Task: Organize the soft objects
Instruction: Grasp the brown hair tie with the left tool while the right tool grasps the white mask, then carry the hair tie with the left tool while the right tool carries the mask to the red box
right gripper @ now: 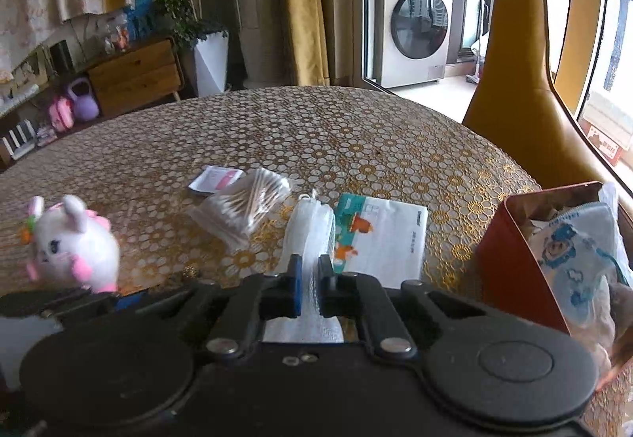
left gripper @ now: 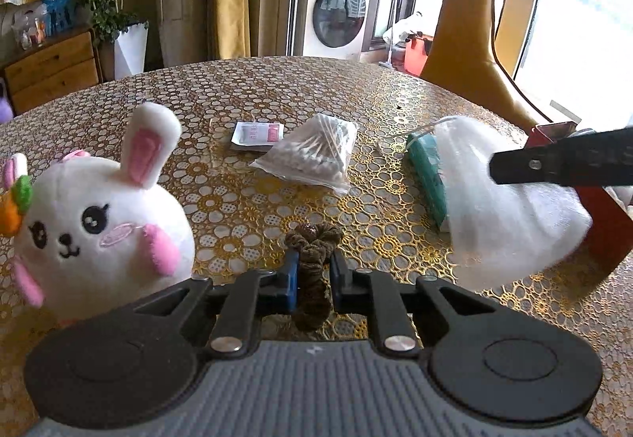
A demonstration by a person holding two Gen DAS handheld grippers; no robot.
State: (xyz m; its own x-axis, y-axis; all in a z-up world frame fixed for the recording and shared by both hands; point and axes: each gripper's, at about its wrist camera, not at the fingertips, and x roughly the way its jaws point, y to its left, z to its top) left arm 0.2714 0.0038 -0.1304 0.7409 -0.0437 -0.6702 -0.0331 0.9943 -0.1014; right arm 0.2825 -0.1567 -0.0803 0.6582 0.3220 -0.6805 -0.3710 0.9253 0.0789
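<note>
With each tool clamped on one soft item, the left gripper [left gripper: 312, 274] pinching the brown scrunchie [left gripper: 312, 263] and the right gripper [right gripper: 307, 286] pinching the white mesh pouch [right gripper: 310, 235], both seem bound for the red box [right gripper: 514, 263] just beyond, while the plush bunny [left gripper: 99, 219] waits on the table [left gripper: 316, 88].

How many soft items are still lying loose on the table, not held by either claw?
3: the bunny at the left, the swab bag mid-table, the tissue pack to the right. The red box may hide more.
</note>
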